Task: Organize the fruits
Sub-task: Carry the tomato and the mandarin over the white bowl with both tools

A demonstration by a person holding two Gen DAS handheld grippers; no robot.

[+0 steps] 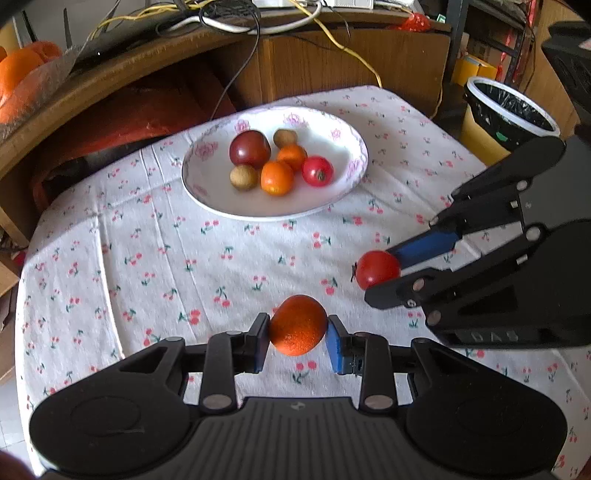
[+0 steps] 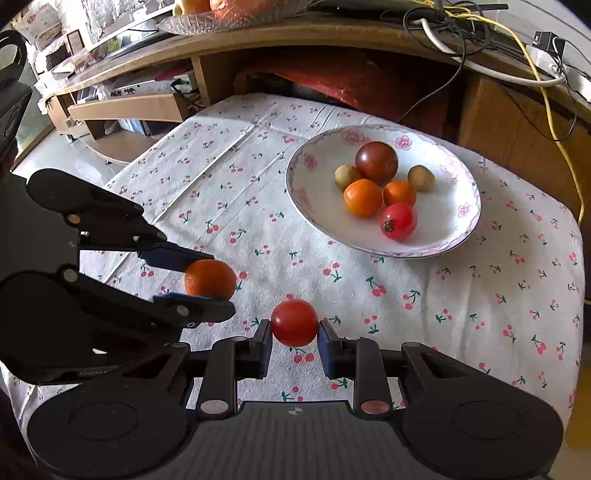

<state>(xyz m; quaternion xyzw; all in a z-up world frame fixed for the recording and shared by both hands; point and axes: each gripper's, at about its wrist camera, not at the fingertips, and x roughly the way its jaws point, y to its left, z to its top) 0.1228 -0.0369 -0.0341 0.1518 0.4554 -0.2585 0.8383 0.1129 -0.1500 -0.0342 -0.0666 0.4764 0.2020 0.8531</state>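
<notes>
My left gripper is shut on an orange over the near part of the cherry-print table; the same orange and left gripper show at the left of the right wrist view. My right gripper is shut on a red tomato, seen from the left wrist as the tomato in the right gripper. A white flowered plate at the table's far side holds several fruits: a dark red tomato, oranges, a red tomato, small brown fruits. The plate lies ahead right.
A wooden desk with cables curves behind the table. A bin with a black liner stands off the table's far right corner. Oranges in a wrapped dish sit on the desk. The tablecloth between the grippers and the plate is bare.
</notes>
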